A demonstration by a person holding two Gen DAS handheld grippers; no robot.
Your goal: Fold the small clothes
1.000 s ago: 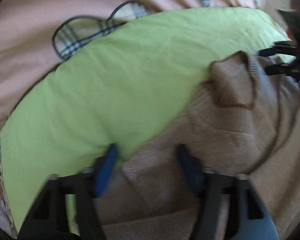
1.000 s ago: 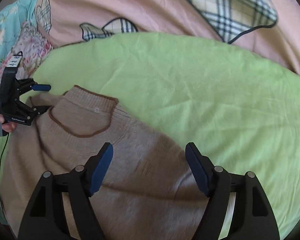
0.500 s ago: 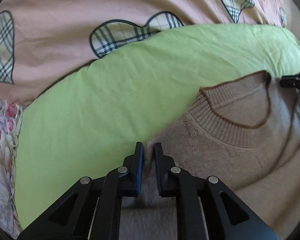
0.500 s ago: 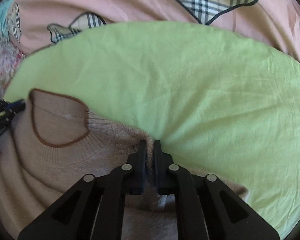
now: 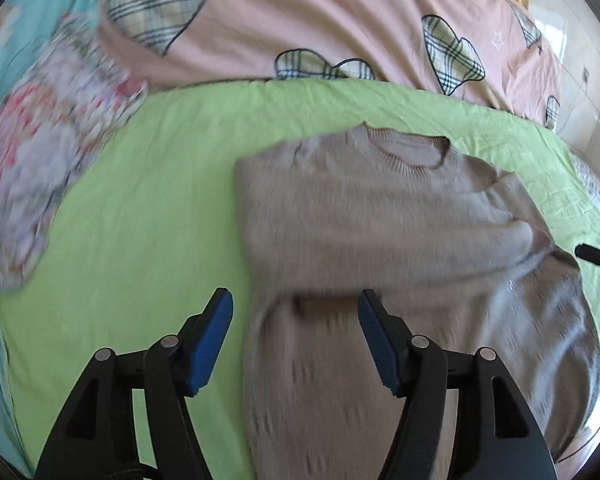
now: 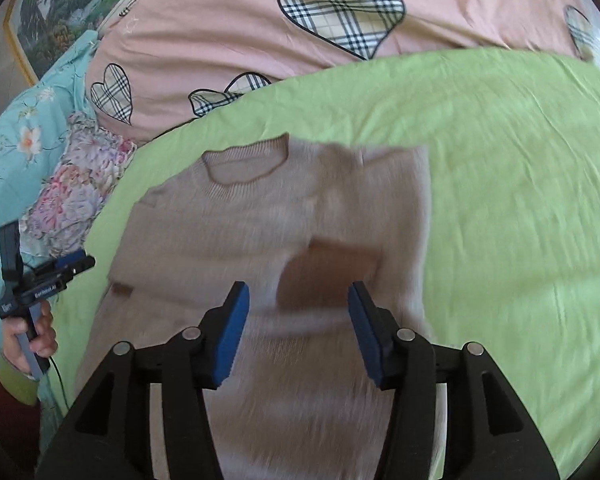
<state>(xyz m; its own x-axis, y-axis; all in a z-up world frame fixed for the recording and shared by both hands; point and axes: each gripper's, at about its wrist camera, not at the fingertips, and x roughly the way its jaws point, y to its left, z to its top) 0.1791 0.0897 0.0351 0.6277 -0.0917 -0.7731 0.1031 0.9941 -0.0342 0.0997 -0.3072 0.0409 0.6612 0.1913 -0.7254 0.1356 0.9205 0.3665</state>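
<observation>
A small beige knit sweater (image 5: 380, 216) lies on a green sheet (image 5: 140, 220), collar away from me. Both sleeves are folded across its chest. It also shows in the right wrist view (image 6: 280, 232) on the same sheet (image 6: 520, 200). My left gripper (image 5: 296, 320) is open and empty above the sweater's left edge. My right gripper (image 6: 298, 318) is open and empty above the folded sleeve cuff. The left gripper also shows in the right wrist view (image 6: 74, 264), off the sweater's left side. One tip of the right gripper shows at the right edge of the left wrist view.
A pink duvet with plaid hearts (image 5: 320, 20) lies behind the green sheet. A floral cloth (image 5: 40, 152) and a turquoise flowered quilt (image 6: 16, 128) lie at the left. A framed picture (image 6: 60, 4) hangs at the far left.
Both grippers were shut on the sweater's shoulders half a second ago. Now both are open and pulled back higher, and both sleeves lie folded across the chest.
</observation>
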